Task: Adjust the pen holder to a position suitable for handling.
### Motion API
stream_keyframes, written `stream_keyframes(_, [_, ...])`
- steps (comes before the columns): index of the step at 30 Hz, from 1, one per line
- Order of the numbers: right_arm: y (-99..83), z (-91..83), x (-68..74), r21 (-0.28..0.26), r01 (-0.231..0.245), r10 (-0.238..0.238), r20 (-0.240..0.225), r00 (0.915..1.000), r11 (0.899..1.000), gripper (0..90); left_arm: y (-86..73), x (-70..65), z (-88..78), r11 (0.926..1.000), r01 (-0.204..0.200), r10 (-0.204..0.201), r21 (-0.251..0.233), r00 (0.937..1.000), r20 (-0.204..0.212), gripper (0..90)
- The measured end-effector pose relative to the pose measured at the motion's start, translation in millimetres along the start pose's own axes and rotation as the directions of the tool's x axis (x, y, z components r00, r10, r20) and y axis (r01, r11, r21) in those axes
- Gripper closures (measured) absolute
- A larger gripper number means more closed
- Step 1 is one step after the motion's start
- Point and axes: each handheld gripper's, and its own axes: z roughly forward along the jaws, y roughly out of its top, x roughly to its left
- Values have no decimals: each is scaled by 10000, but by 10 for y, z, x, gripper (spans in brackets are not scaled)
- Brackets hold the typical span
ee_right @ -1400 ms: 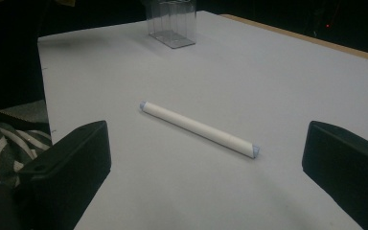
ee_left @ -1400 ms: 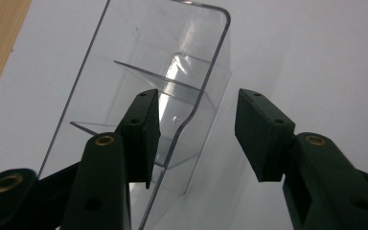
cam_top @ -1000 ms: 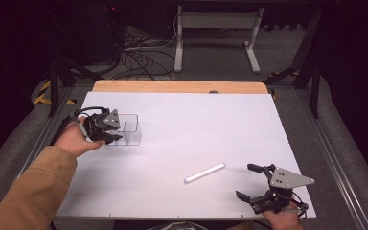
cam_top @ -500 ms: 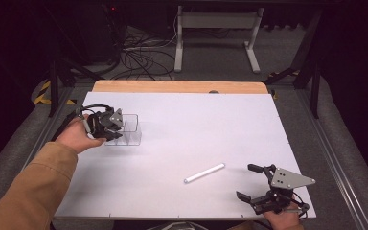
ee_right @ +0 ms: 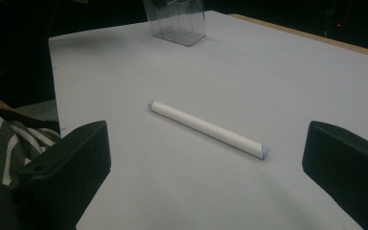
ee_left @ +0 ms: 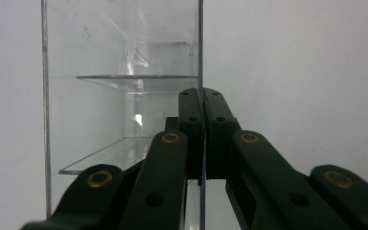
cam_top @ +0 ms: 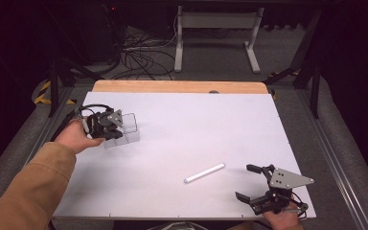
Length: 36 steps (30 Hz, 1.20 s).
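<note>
table: white top [cam_top: 182, 139] with a bare wooden strip [cam_top: 177, 86] along its 12 o'clock edge
clear box: stands on the table toward 9 o'clock [cam_top: 129, 129]
white stick: lies flat, slanted, toward 5 o'clock [cam_top: 204, 173], well apart from the box

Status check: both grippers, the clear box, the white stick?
Left gripper just closed, clamped on clear box wall. Right gripper open, empty, facing white stick. Stick flat on table, nothing between.
</note>
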Motion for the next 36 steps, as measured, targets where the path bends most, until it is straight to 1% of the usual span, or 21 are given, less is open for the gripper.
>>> stream_keyframes(2, [-2,-2,-2,14,-39,39,-16,10000,10000,33,5,-5,-6,10000,-11,11,-31,10000,15,883])
stream_keyframes(6, [-3,6,-5,8,31,-31,-10,10000,10000,33,46,-31,-90,9988,-1,4,-485,10000,50,884])
stream_keyframes(9, [-2,8,-2,-10,28,-28,-10,10000,10000,33,102,-67,-160,9969,-124,130,-771,9999,77,883])
stream_keyframes(10, [-2,8,-2,-10,28,-28,-10,10000,10000,33,102,-67,-160,9969,-124,130,-771,9999,77,884])
stream_keyframes(11, [-2,9,-2,-8,23,-23,-12,10000,10000,33,126,-84,-182,9960,-192,203,-877,9997,109,884])
stream_keyframes(12, [-2,11,-3,-10,26,-26,-20,10000,10000,33,181,-119,-220,9938,-342,370,-1055,9990,242,883])
stream_keyframes(14, [-3,12,-4,30,59,-59,-25,10000,10000,33,246,-160,-247,9918,-506,548,-1176,9980,329,884])
stream_keyframes(15, [-3,12,-4,30,59,-59,-25,10000,10000,33,246,-160,-247,9918,-506,548,-1176,9980,329,883])
stream_keyframes(16, [-2,14,-2,17,52,-52,-29,10000,10000,33,319,-208,-263,9900,-629,684,-1261,9969,399,884])
stream_keyframes(19, [-1,12,1,-9,5,-5,-53,10000,10000,33,433,-272,-274,9869,-833,911,-1382,9945,513,883])
stream_keyframes(20, [-1,12,1,-9,5,-5,-53,10000,10000,33,433,-272,-274,9869,-833,911,-1382,9945,513,883])
stream_keyframes(21, [-1,9,-2,-23,29,-29,-38,10000,10000,33,510,-310,-276,9848,-990,1087,-1429,9922,615,883])
stream_keyframes(22, [-1,9,-2,-23,29,-29,-38,10000,10000,33,510,-310,-276,9848,-990,1087,-1429,9922,615,884])
stream_keyframes(25, [-1,6,-2,-12,28,-28,-38,10000,10000,33,633,-372,-273,9805,-1256,1381,-1514,9875,753,883])
stream_keyframes(27, [-2,2,-3,-16,14,-14,-48,10000,10000,33,733,-419,-249,9775,-1360,1523,-1614,9839,935,883])
stream_keyframes(29, [-2,0,-2,-4,-5,5,-55,10000,10000,33,764,-433,-237,9766,-1359,1536,-1665,9832,990,884])
stream_keyframes(32, [-3,1,-3,-9,29,-29,-48,10000,10000,33,850,-469,-203,9744,-1369,1599,-1784,9796,1215,884])
stream_keyframes(33, [-3,1,-3,-18,48,-48,-45,10000,10000,33,904,-494,-184,9722,-1465,1714,-1825,9767,1294,883])
stream_keyframes(36, [-3,2,-3,-15,29,-29,-64,10000,10000,33,981,-530,-150,9712,-1532,1802,-1827,9734,1417,883])
